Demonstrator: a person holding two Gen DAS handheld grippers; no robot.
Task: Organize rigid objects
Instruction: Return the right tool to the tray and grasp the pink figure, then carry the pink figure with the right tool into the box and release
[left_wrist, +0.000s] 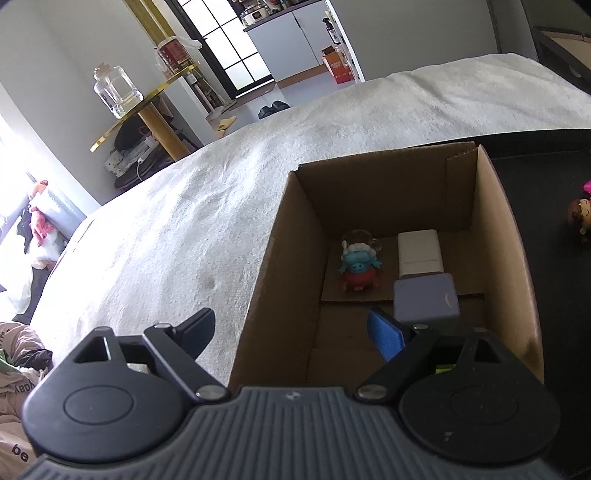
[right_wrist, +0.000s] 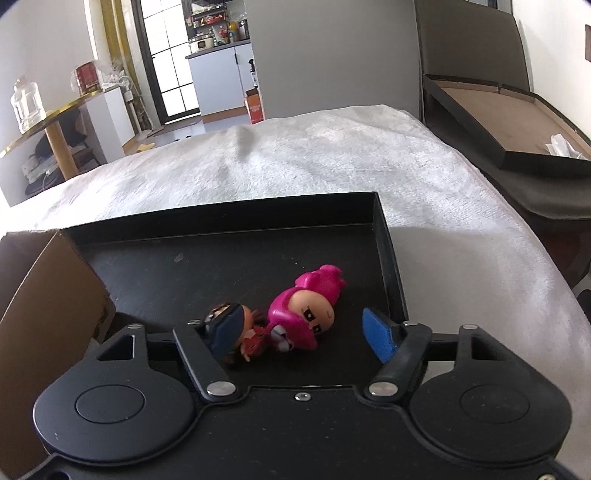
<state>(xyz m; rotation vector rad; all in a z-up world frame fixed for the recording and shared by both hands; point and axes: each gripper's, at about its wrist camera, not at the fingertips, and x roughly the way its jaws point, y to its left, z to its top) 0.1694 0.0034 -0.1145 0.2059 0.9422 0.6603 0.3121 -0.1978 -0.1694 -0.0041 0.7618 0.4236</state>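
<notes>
Left wrist view: the left gripper (left_wrist: 293, 334) hangs over the near left wall of an open cardboard box (left_wrist: 280, 236), jaws spread wide and holding nothing; one finger is outside the box above the white blanket (left_wrist: 192, 206), the other, with a blue pad, is inside. The box stands on the blanket-covered bed and contains a red-and-blue figurine (left_wrist: 358, 267) on the floor toward the left, a white block (left_wrist: 419, 253) to its right near the far wall, and a lavender cube (left_wrist: 424, 301) just in front of the block, touching or nearly touching it. Something clear lies behind the figurine; what it is cannot be told. Right of the box lies a black tray (left_wrist: 546, 173), with a brown-haired doll (left_wrist: 580, 216) at the frame edge. Right wrist view: the right gripper (right_wrist: 301, 330) is low over the tray (right_wrist: 221, 218), jaws spread and empty, flanking two dolls that lie on the tray floor: a pink doll (right_wrist: 306, 306) on its side between the fingers, and the brown-haired doll (right_wrist: 251, 338), partly hidden behind the left finger, touching it. The box (right_wrist: 40, 291) abuts the tray's left side.
</notes>
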